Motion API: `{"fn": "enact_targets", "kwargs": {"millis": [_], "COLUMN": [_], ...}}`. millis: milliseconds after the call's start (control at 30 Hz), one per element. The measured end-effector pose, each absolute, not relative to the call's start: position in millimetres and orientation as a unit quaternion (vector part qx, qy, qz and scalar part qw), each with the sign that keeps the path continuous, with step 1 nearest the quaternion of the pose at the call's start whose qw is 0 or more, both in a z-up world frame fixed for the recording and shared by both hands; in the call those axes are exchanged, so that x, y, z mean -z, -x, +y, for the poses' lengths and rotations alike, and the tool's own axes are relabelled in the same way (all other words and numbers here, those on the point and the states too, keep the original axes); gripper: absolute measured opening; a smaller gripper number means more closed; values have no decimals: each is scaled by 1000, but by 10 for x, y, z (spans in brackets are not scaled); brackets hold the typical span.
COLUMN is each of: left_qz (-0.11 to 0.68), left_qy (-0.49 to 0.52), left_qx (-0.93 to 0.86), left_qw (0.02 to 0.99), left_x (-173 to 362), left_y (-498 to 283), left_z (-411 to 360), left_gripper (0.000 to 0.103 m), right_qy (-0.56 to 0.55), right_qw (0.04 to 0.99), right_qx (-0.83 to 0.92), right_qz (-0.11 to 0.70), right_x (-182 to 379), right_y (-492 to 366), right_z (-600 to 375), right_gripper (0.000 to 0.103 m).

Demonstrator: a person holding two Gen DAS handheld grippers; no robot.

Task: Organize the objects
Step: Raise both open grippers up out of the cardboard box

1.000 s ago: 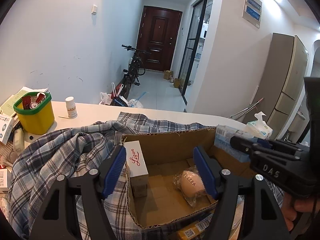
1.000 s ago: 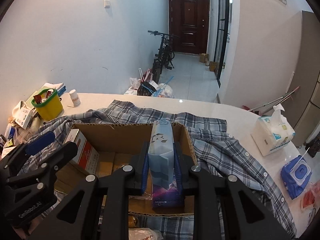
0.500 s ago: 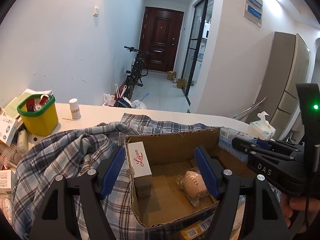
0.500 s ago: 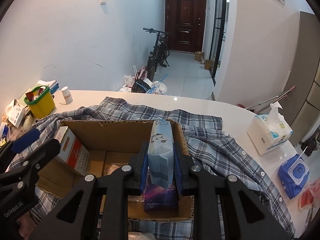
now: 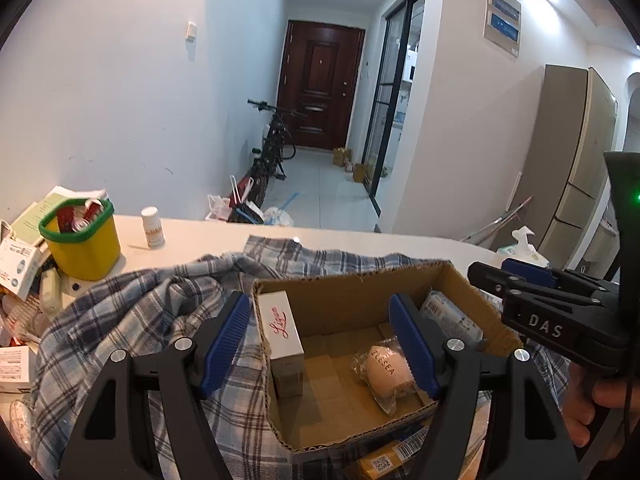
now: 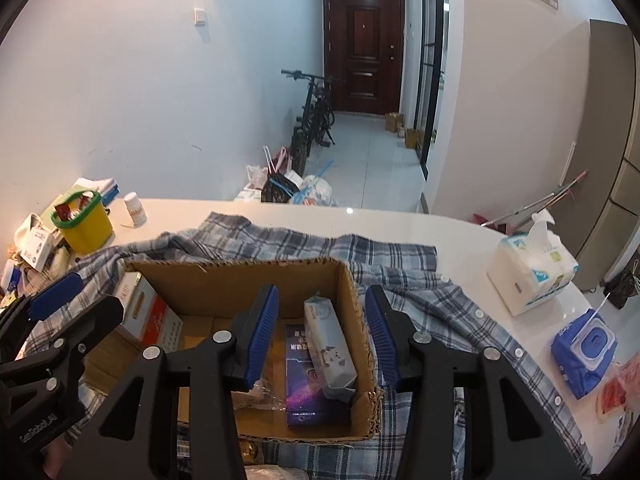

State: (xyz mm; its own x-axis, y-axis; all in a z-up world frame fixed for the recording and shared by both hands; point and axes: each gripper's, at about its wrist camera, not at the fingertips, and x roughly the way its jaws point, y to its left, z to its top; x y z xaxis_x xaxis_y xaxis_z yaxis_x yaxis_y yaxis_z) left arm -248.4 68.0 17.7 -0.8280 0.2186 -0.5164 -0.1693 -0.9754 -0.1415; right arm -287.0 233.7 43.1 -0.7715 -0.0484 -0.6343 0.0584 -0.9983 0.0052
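The right gripper (image 6: 322,336) has just been opening its jaws; they now stand apart, and the tissue pack (image 6: 330,350) between them lies free inside the cardboard box (image 6: 240,280), leaning against the right wall on a purple packet (image 6: 298,376). The left gripper (image 5: 320,344) hovers at the box's near left corner with jaws spread and nothing between them.

The pack rests tilted, so in my judgement it could slide flat or catch a rising pad if the right gripper lifts carelessly. The box sits on a loose plaid shirt (image 6: 420,292), so a nudge could shift both across the desk (image 6: 400,228).

In the box I count four things: one white carton (image 5: 280,328), one wrapped egg-shaped item (image 5: 388,372), one tissue pack, one purple packet.
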Motion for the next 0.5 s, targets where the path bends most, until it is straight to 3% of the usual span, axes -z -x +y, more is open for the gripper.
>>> {"fn": "enact_targets", "kwargs": {"millis": [500], "left_qz": [-41], "left_qy": [153], "left_qx": [-983], "left_qw": [87], "left_x": [-833], "left_y": [1926], "left_z": [503], "left_gripper": [80], "right_qy": [-246], "right_qw": [55], "right_qx": [967], "right_qz": [-16], "right_x": [-1086], "right_y": [2385], "right_z": [2388], "right_gripper": [44]}}
